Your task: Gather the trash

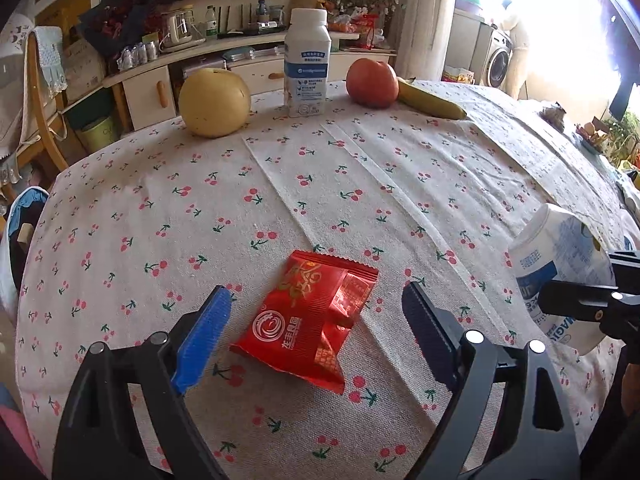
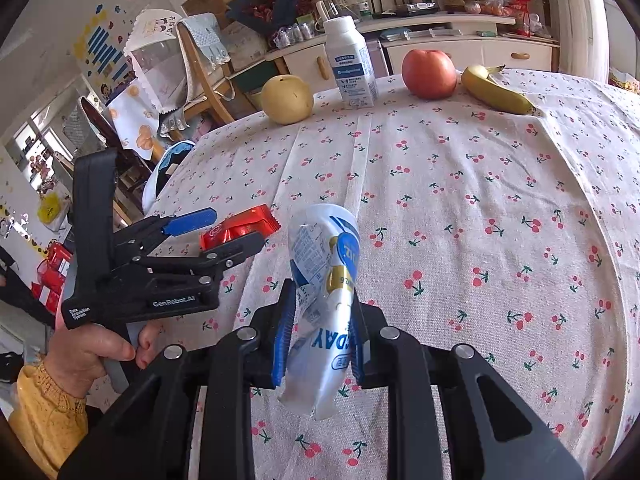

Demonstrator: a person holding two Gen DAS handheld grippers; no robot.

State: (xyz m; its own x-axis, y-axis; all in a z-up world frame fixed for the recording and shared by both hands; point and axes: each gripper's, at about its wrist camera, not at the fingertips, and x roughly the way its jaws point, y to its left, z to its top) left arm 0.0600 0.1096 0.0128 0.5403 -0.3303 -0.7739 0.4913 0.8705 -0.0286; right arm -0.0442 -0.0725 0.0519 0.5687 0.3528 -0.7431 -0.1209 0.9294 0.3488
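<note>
The left tool [image 1: 316, 316] is hanging wide over the red snack wrapper [image 1: 310, 322], one blue pad [image 1: 202, 338] on each side of it and neither one touching, while the wrapper is lying flat on the cherry-print tabletop [image 1: 400, 184]. Just to the right of the wrapper, the right tool [image 2: 320, 328] is clamping tight on a crumpled white-and-blue pouch [image 2: 324, 280] and holding it clear of the cloth. Well beyond the wrapper, along the far edge, a yellow pear [image 1: 215, 103], an upright milk bottle [image 1: 306, 64], a red apple [image 1: 372, 83] and a banana [image 1: 430, 101] are standing in a row, and those look like keepers, not trash. The danger now is the flat foil: pads closing from this height could be skating over it or pinching up the tablecloth instead, and a tugged cloth could be toppling that bottle. The wrapper is also sitting skewed between the pads, so a corner grip might be slipping. And the two tools are working close together; the left one drifting right of the wrapper could be knocking the pouch loose.
</note>
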